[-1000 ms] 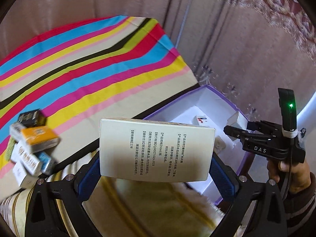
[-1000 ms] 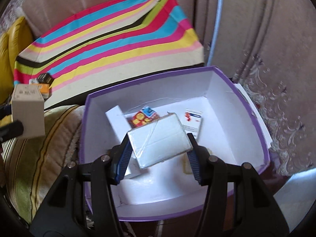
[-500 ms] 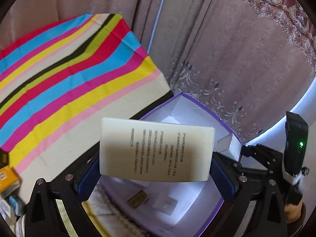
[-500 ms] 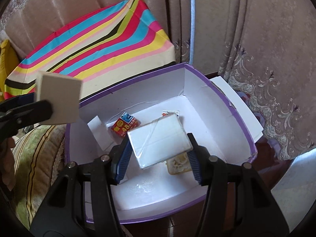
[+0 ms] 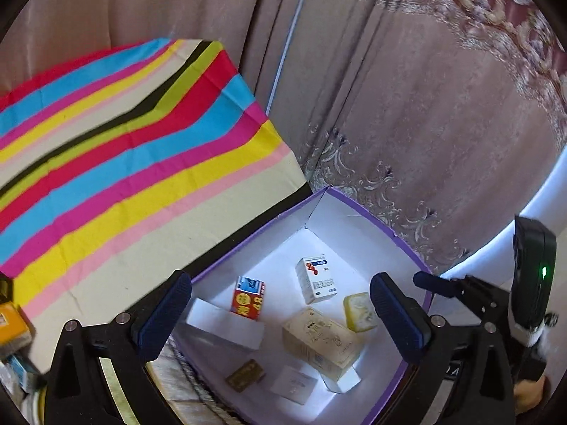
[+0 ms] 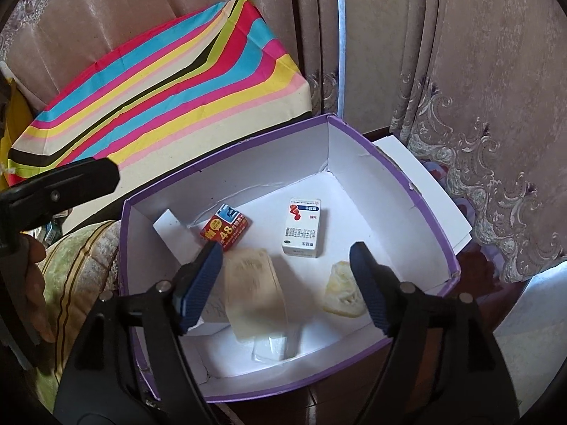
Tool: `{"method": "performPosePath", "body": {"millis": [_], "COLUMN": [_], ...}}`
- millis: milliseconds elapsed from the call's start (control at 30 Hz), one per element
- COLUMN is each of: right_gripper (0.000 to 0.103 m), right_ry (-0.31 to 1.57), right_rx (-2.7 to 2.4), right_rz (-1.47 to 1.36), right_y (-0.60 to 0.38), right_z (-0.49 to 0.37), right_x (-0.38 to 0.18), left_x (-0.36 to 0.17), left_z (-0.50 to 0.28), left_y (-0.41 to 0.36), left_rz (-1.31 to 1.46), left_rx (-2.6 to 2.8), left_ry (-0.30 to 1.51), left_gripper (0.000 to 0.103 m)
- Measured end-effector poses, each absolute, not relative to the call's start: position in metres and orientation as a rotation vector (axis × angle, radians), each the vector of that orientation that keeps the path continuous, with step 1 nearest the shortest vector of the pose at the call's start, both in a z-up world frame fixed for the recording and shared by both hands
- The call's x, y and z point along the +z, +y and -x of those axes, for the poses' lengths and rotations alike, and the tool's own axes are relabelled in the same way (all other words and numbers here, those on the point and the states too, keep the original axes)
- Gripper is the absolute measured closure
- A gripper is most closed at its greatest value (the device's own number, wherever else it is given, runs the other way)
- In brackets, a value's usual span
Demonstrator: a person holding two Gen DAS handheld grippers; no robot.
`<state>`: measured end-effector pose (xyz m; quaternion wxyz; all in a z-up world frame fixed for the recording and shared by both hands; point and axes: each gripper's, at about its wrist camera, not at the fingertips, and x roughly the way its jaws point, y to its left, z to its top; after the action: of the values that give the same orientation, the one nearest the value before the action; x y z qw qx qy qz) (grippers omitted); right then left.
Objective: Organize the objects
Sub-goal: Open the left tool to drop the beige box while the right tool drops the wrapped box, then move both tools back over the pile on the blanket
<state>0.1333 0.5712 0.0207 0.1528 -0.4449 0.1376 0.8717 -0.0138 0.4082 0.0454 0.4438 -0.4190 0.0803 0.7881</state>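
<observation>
1 purple box (image 6: 436, 209) sat at 6 o'clock in left wrist view. Inside it were 1 red carton (image 5: 249, 298), 1 white-blue carton (image 5: 316, 280), 1 beige carton (image 5: 324, 343), 1 pale yellow lump (image 5: 358, 311), 1 gold packet (image 5: 245, 375), 1 flat white card (image 5: 297, 385), 1 white insert (image 5: 226, 324). 1 striped cloth (image 5: 124, 163) was at 10 o'clock. 2 grippers were in view: left gripper (image 5: 283, 315), right gripper (image 6: 288, 283).

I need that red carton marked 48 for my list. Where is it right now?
The red carton lies inside the purple box in both wrist views, toward its far left, beside the white insert and left of the white medicine box.
</observation>
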Motion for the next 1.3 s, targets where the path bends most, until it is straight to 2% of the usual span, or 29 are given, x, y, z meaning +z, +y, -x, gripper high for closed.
{"method": "performPosePath", "body": {"millis": [400,600,1300], "right_gripper": [0.023,0.022,0.018], "right_ry": [0.374,0.333,0.290], "right_rx": [2.556,2.604,2.779], "right_rz": [1.302,1.340,1.504], "right_y": [0.543,0.515,0.410], "right_z": [-0.116,-0.103,-0.050], "right_x": [0.029,0.032,0.030], "left_x": [0.055,0.059,0.054], "left_z": [0.020,0.030,0.078], "left_y": [0.364,0.330,0.149], "left_rz": [1.028,1.033,1.150], "left_rx": [1.981,2.001,2.263], "left_ry": [0.159,0.076,-0.133], "left_gripper": [0.001,0.001,0.001]}}
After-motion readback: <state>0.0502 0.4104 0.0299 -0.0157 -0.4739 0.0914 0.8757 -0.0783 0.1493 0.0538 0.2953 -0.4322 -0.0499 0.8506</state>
